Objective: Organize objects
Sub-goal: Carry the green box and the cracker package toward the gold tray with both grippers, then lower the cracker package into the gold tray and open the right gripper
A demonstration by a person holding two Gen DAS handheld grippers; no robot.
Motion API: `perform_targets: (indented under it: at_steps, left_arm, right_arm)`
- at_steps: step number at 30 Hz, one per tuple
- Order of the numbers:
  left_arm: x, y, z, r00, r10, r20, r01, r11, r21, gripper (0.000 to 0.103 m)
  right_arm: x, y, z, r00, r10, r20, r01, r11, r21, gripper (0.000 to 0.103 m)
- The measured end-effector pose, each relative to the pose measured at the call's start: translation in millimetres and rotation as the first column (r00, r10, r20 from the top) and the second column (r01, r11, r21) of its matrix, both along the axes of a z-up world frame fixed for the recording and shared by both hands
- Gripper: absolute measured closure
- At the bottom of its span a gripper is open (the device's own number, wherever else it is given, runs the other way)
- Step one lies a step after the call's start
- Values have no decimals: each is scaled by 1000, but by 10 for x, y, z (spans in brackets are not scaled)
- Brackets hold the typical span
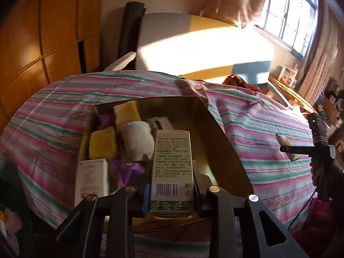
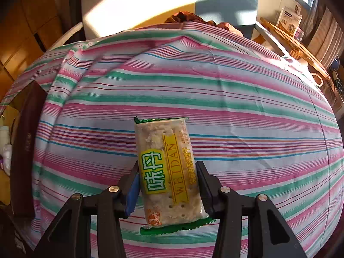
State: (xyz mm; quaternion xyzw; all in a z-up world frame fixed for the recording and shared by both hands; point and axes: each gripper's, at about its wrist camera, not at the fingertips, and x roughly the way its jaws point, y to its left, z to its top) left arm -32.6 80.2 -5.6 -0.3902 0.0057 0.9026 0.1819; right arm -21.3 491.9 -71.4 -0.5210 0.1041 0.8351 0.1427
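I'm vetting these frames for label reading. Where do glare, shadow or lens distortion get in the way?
Left wrist view: sunlight blows out the wall; the storage box interior is dim, yet the carton print stays sharp. Right wrist view: the cracker packet is evenly lit and legible; fisheye bulges the striped sheet.

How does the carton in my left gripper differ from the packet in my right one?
The carton is a stiff printed box with a barcode; the cracker packet is a soft clear wrapper showing its biscuit. The carton hangs over the open box; the packet hangs over bare striped cloth. Both are clamped upright.
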Motion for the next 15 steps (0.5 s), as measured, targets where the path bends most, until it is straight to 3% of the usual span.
perform_targets:
  at_steps: [3,7,15]
  left_arm:
    - [-51,-420,-41,995,97,14,-97,995,13,73]
    - [-87,-831,-104,981,192,38,-193,980,40,73]
    - [-143,-883,-172,979,190,68,-195,978,76,73]
  right_arm:
    - [-65,-493,252,991,95,-92,-103,991,-82,55]
    - [-173,-1312,475,959,231,-164,-248,965,-89,55]
    - [-344,-2396,382,924,355,-139,-366,929,-56,54]
